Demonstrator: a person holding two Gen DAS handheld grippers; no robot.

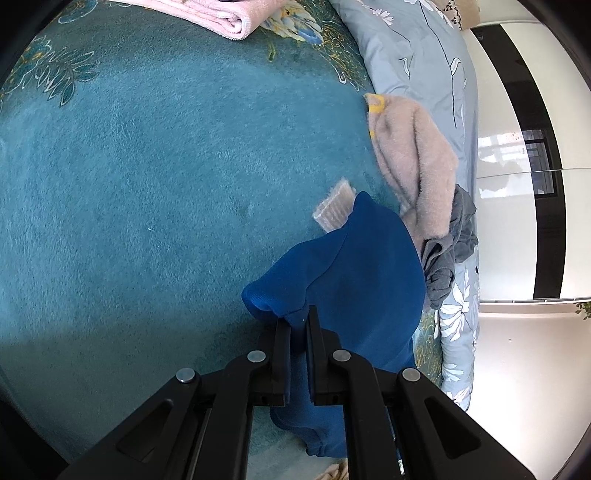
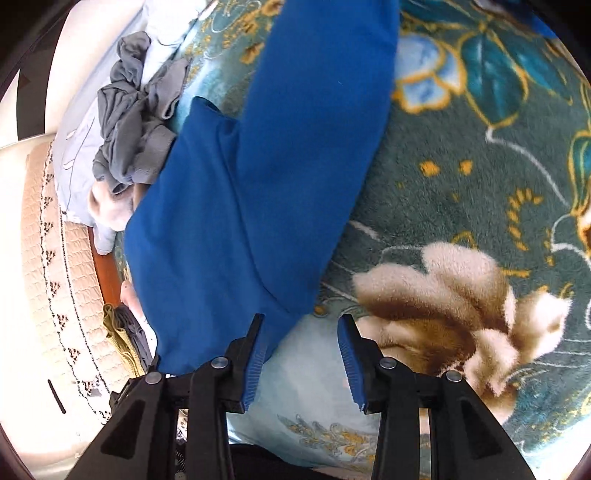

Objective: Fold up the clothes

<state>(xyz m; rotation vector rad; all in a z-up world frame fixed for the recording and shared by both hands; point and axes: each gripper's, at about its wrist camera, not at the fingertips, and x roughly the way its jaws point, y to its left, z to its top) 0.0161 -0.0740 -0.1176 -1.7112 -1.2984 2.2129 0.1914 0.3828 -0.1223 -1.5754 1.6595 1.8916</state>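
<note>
Teal floral blanket (image 1: 129,166) covers the bed; on it your blue garment (image 1: 362,266) trails forward-right, lengthwise away from your left hand-held gripper (image 1: 298,325), clamped on its edge. Your right hand-held gripper (image 2: 303,325) gapes, one finger over the cloth.

A home bedroom. A bed carries a teal floral blanket (image 1: 147,166), a grey flowered quilt (image 1: 424,62) and loose clothes (image 1: 417,162), with a folded pink towel (image 1: 221,18). Glossy wardrobe doors (image 1: 517,155) stand beside the bed.
</note>
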